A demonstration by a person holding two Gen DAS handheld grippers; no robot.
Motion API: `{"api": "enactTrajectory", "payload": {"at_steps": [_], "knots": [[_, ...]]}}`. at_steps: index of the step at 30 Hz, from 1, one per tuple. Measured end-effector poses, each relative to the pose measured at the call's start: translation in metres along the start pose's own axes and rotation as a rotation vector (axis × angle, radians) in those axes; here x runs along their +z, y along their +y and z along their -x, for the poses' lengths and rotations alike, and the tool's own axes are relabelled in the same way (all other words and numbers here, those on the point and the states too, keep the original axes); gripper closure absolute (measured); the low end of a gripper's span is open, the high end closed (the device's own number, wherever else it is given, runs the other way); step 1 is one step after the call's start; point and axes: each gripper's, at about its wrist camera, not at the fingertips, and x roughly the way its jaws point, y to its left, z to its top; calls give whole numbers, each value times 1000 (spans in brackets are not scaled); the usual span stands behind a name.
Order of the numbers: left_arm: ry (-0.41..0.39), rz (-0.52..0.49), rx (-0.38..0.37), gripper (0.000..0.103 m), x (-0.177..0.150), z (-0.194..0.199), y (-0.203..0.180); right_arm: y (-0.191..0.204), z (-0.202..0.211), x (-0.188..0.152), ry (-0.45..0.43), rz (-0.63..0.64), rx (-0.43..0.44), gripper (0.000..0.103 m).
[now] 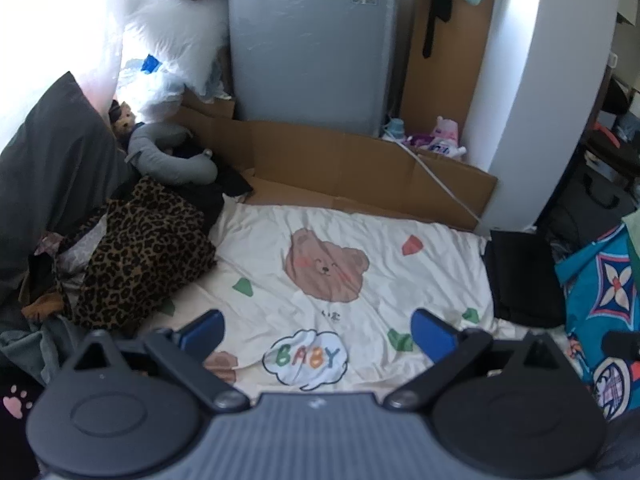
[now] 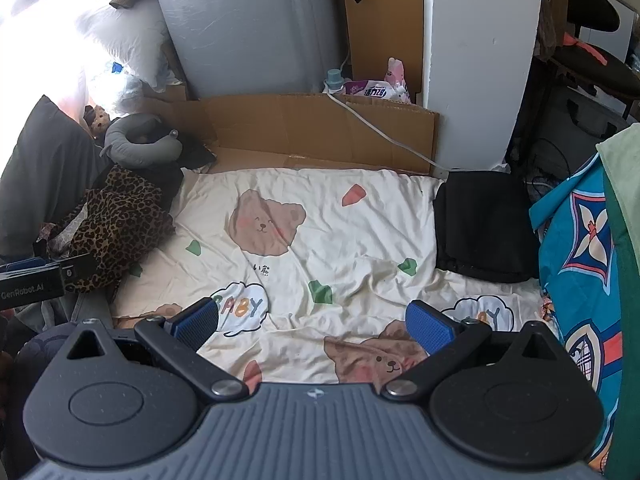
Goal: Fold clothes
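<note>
A crumpled leopard-print garment [image 1: 140, 256] [image 2: 116, 220] lies in a heap at the left of the cream bear-print bedsheet [image 1: 360, 280] [image 2: 340, 232], on top of other loose clothes. A black garment, folded flat [image 1: 524, 276] [image 2: 484, 224], rests at the sheet's right edge. My left gripper [image 1: 318, 334] hovers open over the sheet's near part, nothing between its blue pads. My right gripper [image 2: 314, 322] is also open and empty above the sheet. In the right wrist view the left gripper's body [image 2: 44, 276] shows at the far left, beside the leopard heap.
A dark pillow [image 1: 52, 168] and a grey neck pillow [image 1: 172, 152] sit at the left. Flattened cardboard [image 1: 340, 164] and a wrapped grey appliance [image 1: 308, 44] line the far side, with a white cable [image 2: 380, 128]. A blue patterned cloth [image 2: 580, 248] hangs at the right.
</note>
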Motion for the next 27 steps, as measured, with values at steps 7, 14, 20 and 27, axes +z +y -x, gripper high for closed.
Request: {"api": "enactTrajectory", "payload": {"at_steps": [7,14,20,27], "knots": [[-9,-11,7,2,6,-2,-6,-3,-1,1,-12,-1,4,0],[-15,-23,12,1,8,3,-8,-3,3,2,-17,-5,4,0],[-30,-46,25,0,4,3,-12,-4,3,2,-20,-9,10,0],[-33,-42,28,0,5,5,-11,-2,3,2,-21,-1,15,0]]}}
